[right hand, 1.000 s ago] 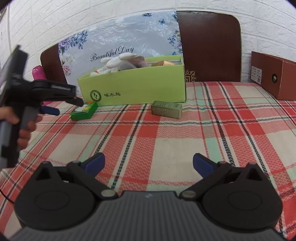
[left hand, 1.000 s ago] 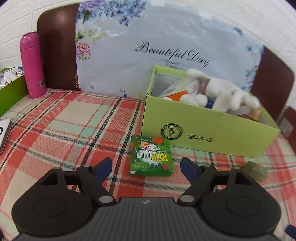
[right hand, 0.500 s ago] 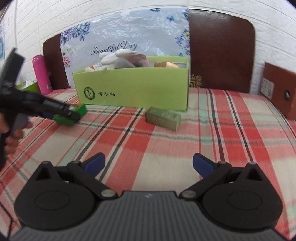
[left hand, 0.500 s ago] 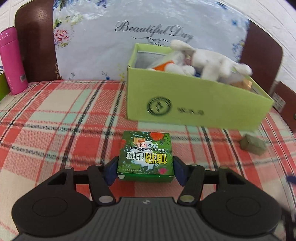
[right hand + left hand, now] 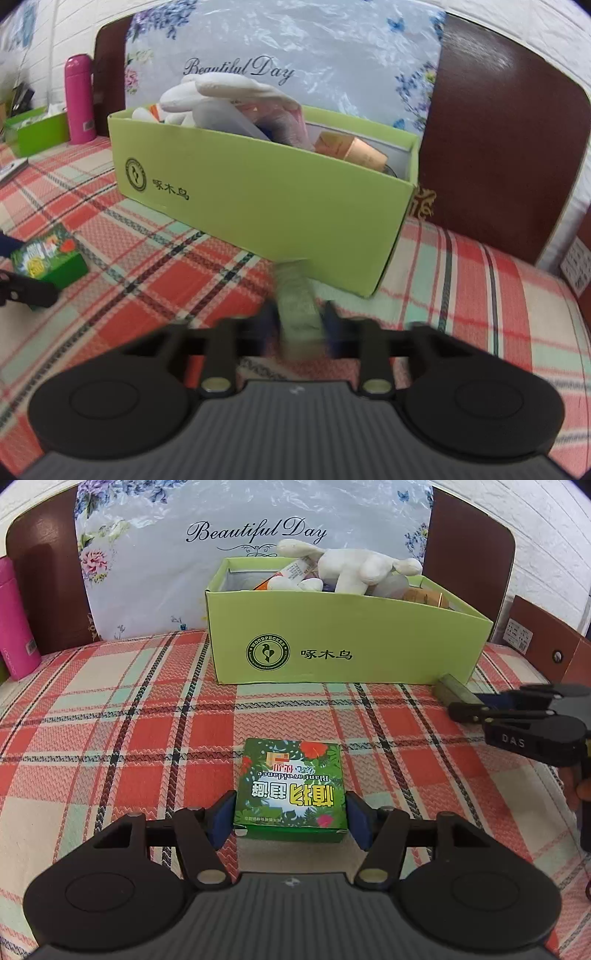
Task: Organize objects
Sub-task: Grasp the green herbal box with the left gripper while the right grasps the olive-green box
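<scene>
Gripping the green packet (image 5: 290,790), left claw (image 5: 290,818) has bare cloth ahead; right claw (image 5: 299,325) straddles a blurred bar (image 5: 297,306).

My left gripper (image 5: 291,814) is clamped low over the table, my right gripper (image 5: 298,325) narrowed to a slim gap, blurred.

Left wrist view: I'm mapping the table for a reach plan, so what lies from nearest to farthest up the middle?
Left gripper → green leaf-print box → bare plaid tablecloth → lime-green storage box → white plush toy → floral cushion.
</scene>
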Tool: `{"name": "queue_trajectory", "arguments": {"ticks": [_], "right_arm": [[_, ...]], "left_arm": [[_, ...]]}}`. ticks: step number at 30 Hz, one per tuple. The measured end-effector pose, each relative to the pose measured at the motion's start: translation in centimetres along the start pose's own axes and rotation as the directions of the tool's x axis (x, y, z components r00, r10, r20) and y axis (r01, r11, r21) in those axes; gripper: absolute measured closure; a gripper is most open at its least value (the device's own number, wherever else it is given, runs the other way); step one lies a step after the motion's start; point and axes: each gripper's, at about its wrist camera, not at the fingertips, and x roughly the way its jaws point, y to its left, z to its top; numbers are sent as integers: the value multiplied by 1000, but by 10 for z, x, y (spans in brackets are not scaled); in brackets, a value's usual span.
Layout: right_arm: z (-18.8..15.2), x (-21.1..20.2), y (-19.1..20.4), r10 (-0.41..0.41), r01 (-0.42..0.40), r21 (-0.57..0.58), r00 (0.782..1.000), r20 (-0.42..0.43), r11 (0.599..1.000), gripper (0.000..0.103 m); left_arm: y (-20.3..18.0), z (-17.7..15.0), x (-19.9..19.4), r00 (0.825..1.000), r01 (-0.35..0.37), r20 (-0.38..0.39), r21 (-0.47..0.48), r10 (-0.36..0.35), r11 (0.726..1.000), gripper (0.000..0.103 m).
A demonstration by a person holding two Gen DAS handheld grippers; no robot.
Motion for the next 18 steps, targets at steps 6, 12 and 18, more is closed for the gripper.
{"name": "queue_trajectory", "arguments": {"ticks": [6, 12, 18], "right_arm": [[-31, -53, 26, 1, 14, 193, 997, -79, 981, 81], [-72, -108, 56, 104, -89, 349, 994, -25, 933, 74], [-84, -126, 72, 27, -25, 238, 1000, -1, 971, 67]], "left_arm": [[-9, -3, -4, 1000, 5, -6, 18, -4, 1000, 40], [-35, -28, -31, 994, 102, -33, 32, -101, 994, 40], [-52, -41, -40, 1000, 16, -8, 24, -16, 1000, 25]]}}
